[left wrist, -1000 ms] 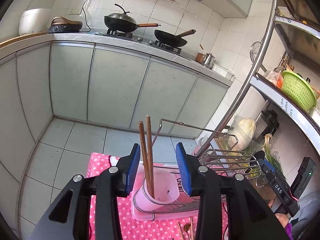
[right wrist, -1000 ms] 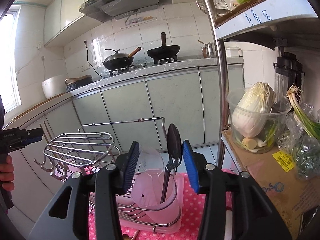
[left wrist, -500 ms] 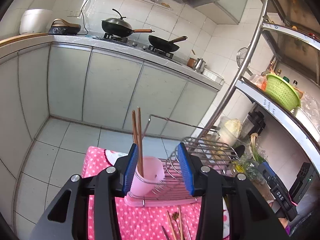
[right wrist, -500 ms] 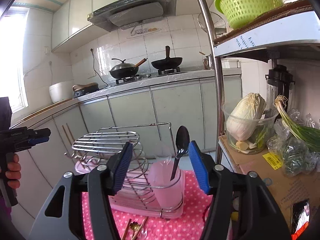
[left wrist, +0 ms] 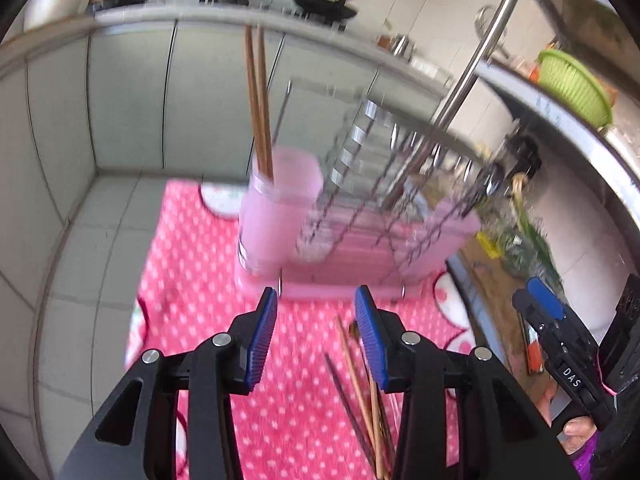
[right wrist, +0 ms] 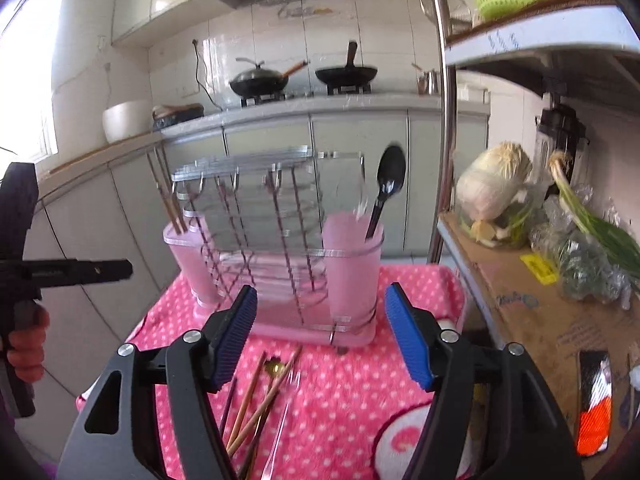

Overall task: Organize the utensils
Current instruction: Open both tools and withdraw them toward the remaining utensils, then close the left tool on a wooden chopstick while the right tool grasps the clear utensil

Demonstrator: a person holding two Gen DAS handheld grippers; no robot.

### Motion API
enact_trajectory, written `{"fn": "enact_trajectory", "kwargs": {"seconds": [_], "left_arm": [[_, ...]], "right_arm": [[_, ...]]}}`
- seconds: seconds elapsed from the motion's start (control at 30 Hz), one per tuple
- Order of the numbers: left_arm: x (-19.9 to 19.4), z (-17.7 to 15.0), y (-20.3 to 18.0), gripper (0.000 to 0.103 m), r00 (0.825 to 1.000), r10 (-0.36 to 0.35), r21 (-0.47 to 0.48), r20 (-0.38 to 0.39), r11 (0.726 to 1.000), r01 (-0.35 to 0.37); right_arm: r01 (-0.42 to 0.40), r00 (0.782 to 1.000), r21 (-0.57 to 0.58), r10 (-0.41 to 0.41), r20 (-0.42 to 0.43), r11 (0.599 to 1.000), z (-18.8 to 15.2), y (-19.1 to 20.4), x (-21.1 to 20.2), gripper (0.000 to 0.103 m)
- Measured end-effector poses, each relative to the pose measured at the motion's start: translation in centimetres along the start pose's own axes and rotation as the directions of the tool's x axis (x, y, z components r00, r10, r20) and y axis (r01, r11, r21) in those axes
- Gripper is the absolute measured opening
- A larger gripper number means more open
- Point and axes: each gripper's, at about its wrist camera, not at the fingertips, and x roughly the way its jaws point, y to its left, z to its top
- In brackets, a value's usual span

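Observation:
A pink rack with a wire frame stands on a pink dotted cloth. Its left cup holds two brown chopsticks. In the right wrist view the right cup holds a black spoon. Loose chopsticks and a gold-tipped utensil lie on the cloth in front of the rack, also in the left wrist view. My left gripper is open and empty above the cloth. My right gripper is open and empty in front of the rack.
A metal shelf post rises right of the rack. A cabbage, green onions and a cardboard box sit on the right. Cabinets and a stove with woks are behind.
Both grippers have pulled back from the rack and tilted down. The loose utensils on the cloth have come into view. The chopsticks and spoon stay in their cups.

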Motion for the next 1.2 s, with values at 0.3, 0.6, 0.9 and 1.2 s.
{"fn": "enact_trajectory", "kwargs": {"seconds": [0.3, 0.6, 0.9, 1.2], "left_arm": [[8.0, -4.5, -0.4, 0.032, 0.945, -0.029, -0.086, -0.324, 0.996, 0.001], [13.7, -5.2, -1.8, 0.016, 0.883, 0.012, -0.102, -0.469, 0.992, -0.068], [17.0, -5.4, -3.5, 0.014, 0.853, 0.109, -0.025, -0.51, 0.99, -0.142], [16.4, -4.5, -3.6, 0.005, 0.873, 0.143, 0.021, -0.467, 0.988, -0.151]], "right_arm": [[-0.01, 0.997, 0.048, 0.014, -0.081, 0.999, -2.8, -0.1, 1.3, 0.067], [-0.054, 0.983, 0.159, 0.08, -0.163, 0.986, -4.5, -2.4, 2.7, 0.067], [-0.107, 0.966, 0.246, 0.16, -0.204, 0.963, -5.3, -4.0, 3.7, 0.067], [-0.16, 0.926, 0.365, 0.267, -0.266, 0.917, -6.0, -4.7, 5.7, 0.061]]}}
